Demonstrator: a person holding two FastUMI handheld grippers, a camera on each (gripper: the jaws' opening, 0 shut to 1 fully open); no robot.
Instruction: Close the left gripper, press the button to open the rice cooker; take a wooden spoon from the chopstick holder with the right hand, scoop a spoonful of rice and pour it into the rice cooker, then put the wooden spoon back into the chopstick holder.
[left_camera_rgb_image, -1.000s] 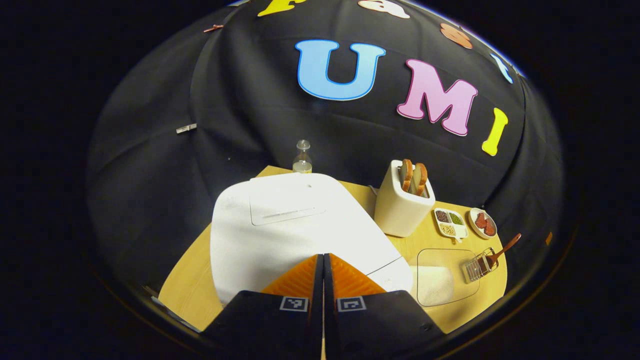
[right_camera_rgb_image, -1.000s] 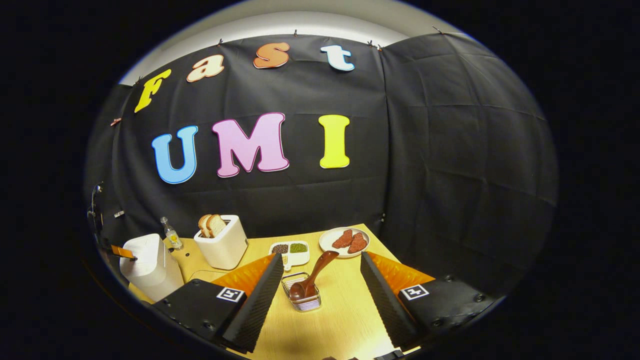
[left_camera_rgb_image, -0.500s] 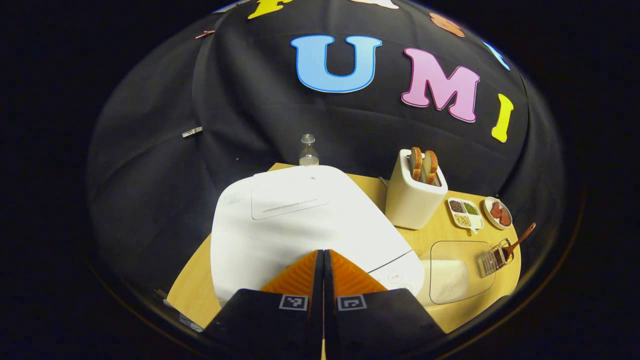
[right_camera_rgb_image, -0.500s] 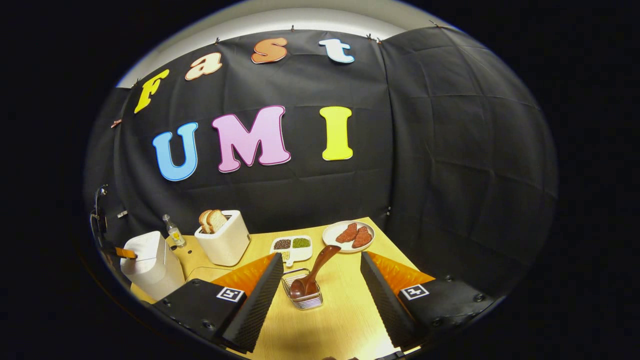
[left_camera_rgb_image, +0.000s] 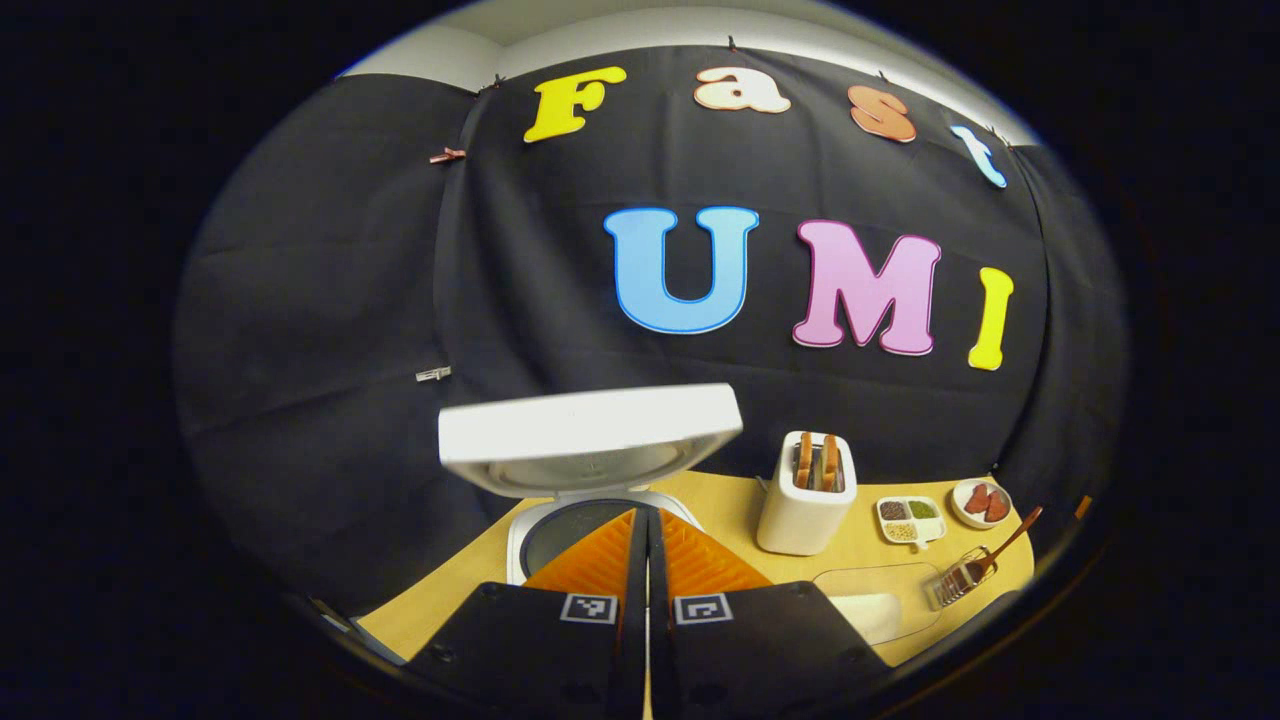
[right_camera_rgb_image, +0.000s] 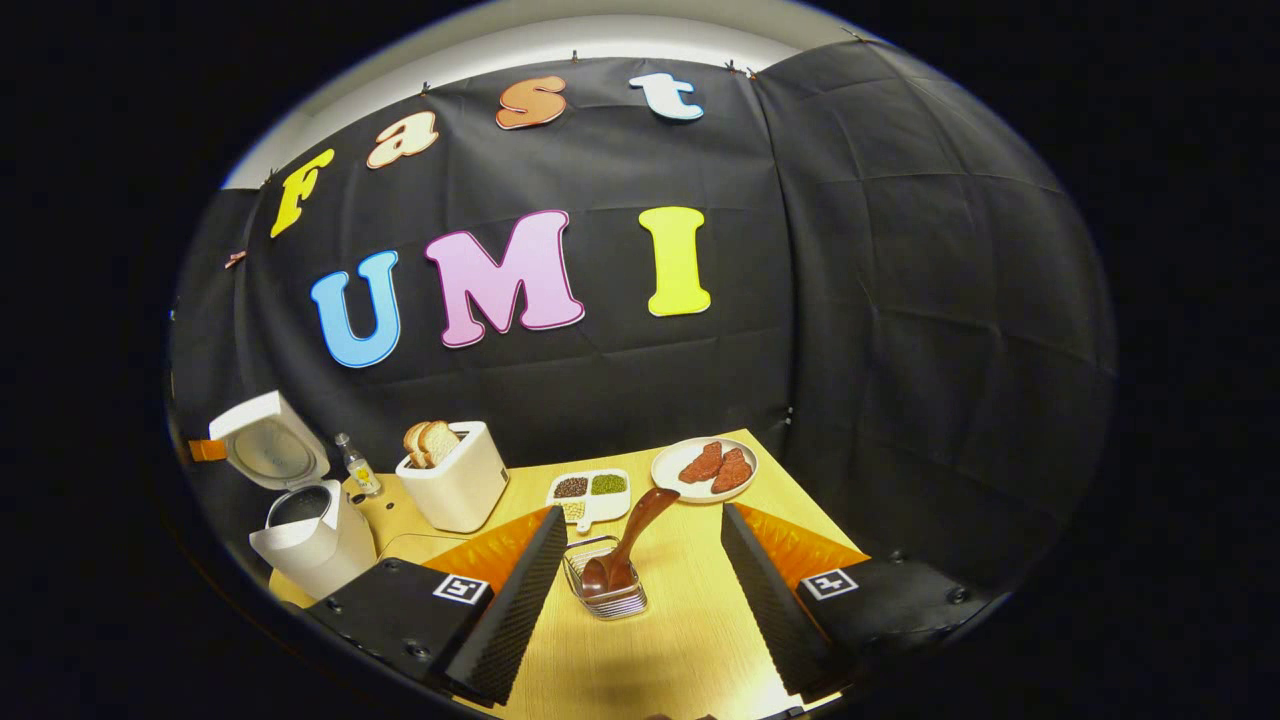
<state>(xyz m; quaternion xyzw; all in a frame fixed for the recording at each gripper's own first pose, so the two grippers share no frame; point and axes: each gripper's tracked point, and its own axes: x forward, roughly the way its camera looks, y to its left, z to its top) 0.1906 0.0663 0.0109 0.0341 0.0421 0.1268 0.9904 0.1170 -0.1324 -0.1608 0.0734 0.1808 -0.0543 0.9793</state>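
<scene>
**Lid up on the rice cooker, spoon waiting in its holder**

In the left gripper view the left gripper (left_camera_rgb_image: 646, 520) sits low at 6 o'clock, jaws pressed together with nothing between them. Right ahead at 12 o'clock from its tips stands the rice cooker (left_camera_rgb_image: 590, 500), lid (left_camera_rgb_image: 590, 432) raised and the dark pot open beneath. No brand or lettering can be read on it. Out at 3 o'clock on the counter (left_camera_rgb_image: 740, 500) are the toaster (left_camera_rgb_image: 806, 495) with two slices in it, a divided dish of beans (left_camera_rgb_image: 908, 518) and a plate (left_camera_rgb_image: 982, 502).

Over to the right gripper view: the right gripper (right_camera_rgb_image: 640, 560) has its jaws spread wide, holding nothing. Between them, at 12 o'clock, the wire chopstick holder (right_camera_rgb_image: 605, 585) stands on the counter with the wooden spoon (right_camera_rgb_image: 625, 545) in it, bowl down, handle leaning to 1 o'clock. The rice cooker shows at 9 o'clock. Square coded markers sit on both grippers; no words legible.
</scene>
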